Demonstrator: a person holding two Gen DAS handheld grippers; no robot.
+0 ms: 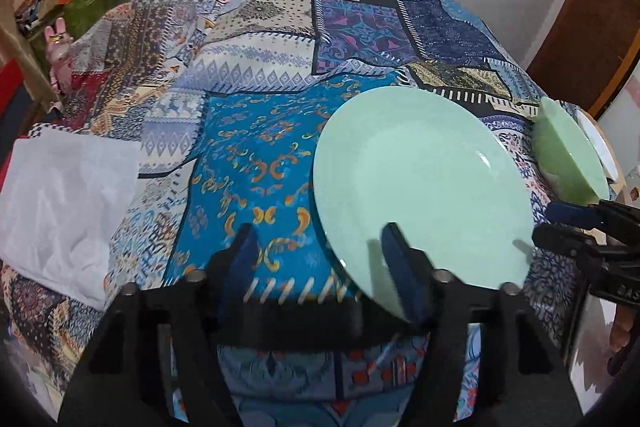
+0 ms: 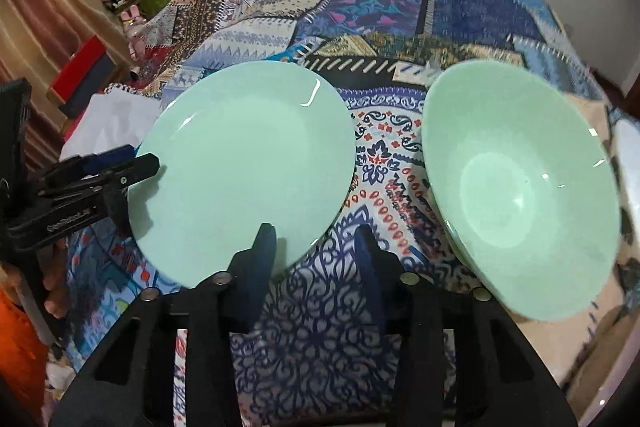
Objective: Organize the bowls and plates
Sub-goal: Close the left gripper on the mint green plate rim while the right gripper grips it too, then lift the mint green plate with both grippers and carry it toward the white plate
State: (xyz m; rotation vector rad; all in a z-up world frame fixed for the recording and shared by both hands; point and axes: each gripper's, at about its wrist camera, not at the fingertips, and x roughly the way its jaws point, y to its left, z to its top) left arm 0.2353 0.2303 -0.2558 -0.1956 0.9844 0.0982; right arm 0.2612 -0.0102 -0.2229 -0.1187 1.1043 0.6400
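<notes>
Both grippers, left gripper (image 1: 320, 251) and right gripper (image 2: 316, 247), spread and empty; plate (image 2: 244, 163) rim beside jaws risks a nudge off-table.

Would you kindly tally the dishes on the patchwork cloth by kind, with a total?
Plates: 1, the mint-green plate.
Bowls: 1, the mint-green bowl.
Unclear: 1, a white dish cut off at the right edge, kind not discernible.
Total: 3 dishes.

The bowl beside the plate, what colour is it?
Pale mint green bowl, plain, no pattern; clearest in the right wrist view.
</notes>
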